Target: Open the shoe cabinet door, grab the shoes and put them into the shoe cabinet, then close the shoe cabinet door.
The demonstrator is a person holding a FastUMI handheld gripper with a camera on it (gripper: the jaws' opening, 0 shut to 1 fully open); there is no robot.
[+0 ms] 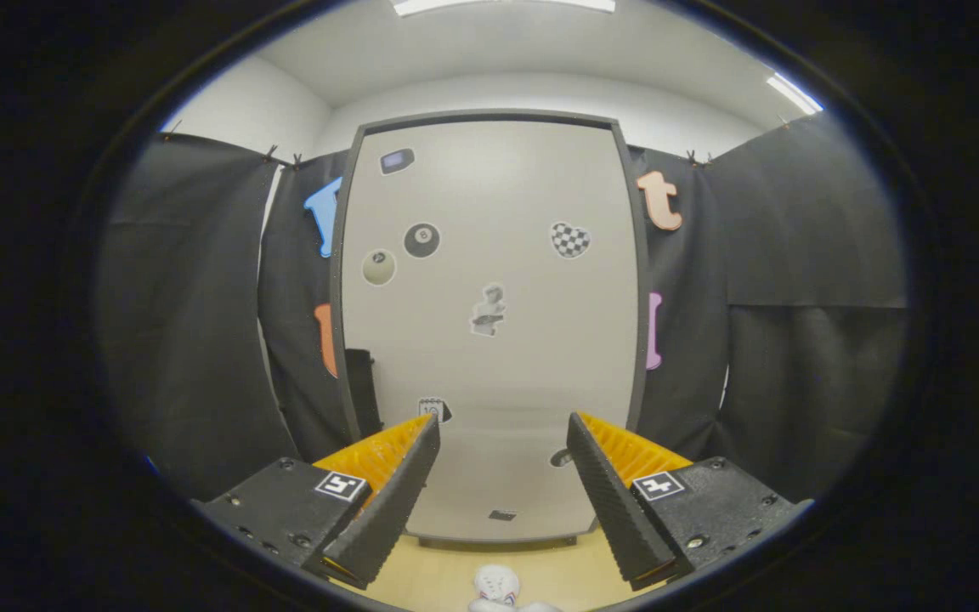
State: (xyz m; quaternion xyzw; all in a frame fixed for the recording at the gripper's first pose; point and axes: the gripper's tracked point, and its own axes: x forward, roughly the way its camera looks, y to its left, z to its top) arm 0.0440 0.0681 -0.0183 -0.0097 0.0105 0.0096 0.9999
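The shoe cabinet stands straight ahead, tall and pale grey with a dark frame. Its door is shut and carries several stickers. A black handle shows on the cabinet's left edge, beyond the left finger. My gripper is open, fingers spread wide with nothing between them, pointing at the lower part of the door. A white shoe lies on the light wooden floor, below and between the fingers, only its top showing.
Black cloth walls close in on both sides of the cabinet. The wooden floor runs from the cabinet's base toward me.
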